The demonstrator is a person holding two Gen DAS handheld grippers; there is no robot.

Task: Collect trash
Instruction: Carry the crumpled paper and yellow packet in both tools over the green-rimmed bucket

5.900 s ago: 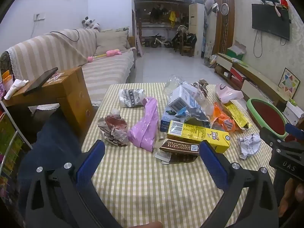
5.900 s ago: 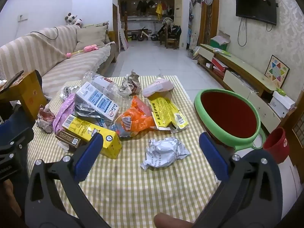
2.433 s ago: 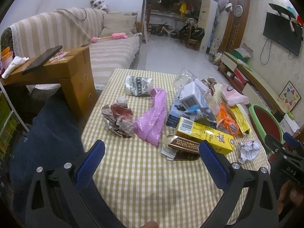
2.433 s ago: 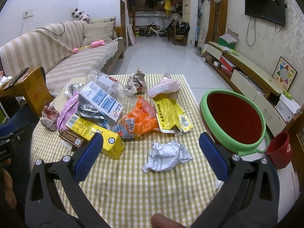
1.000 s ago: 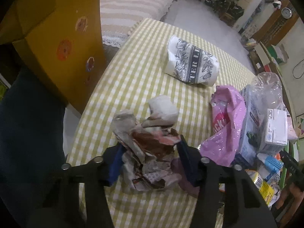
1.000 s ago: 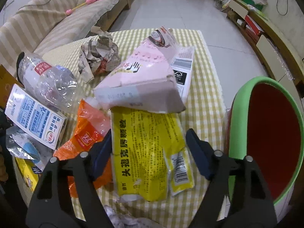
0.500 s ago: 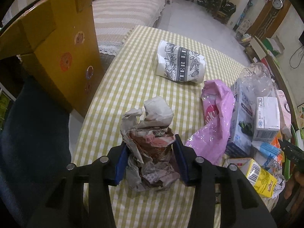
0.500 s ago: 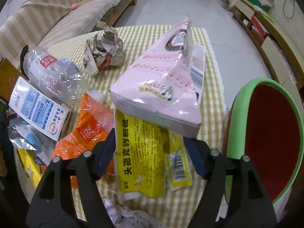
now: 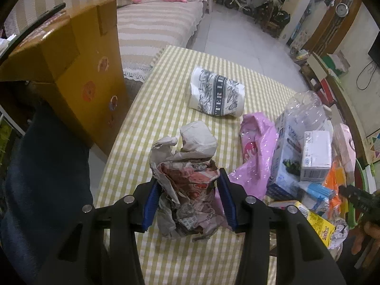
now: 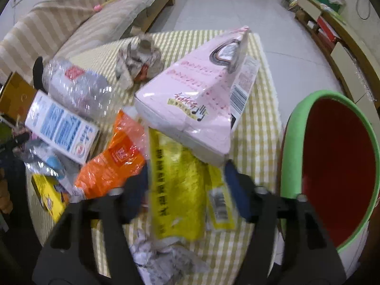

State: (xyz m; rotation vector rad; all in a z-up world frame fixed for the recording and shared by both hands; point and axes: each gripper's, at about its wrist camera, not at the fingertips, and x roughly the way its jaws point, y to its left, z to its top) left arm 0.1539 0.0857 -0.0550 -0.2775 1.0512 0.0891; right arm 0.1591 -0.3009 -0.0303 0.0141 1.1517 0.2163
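Since half a second ago: left gripper (image 9: 188, 200) has raised the crumpled newspaper wad (image 9: 187, 185) slightly off the checked tablecloth (image 9: 166, 90); right gripper (image 10: 187, 192) has tilted the pink carton (image 10: 197, 109) further up, view motion-blurred.

Left: blue pads pinching the wad on both sides, near left of table.
Right: fingers closed around the carton's near end, with the yellow packet (image 10: 175, 190) also lying between them; hold looks partial.
Bin (image 10: 294, 142) just right of table, open.

Risk: the carton is gripped at one corner and may pivot or slip mid-swing. The yellow packet could drag along and drop short of the bin. Loose wad folds may shed.
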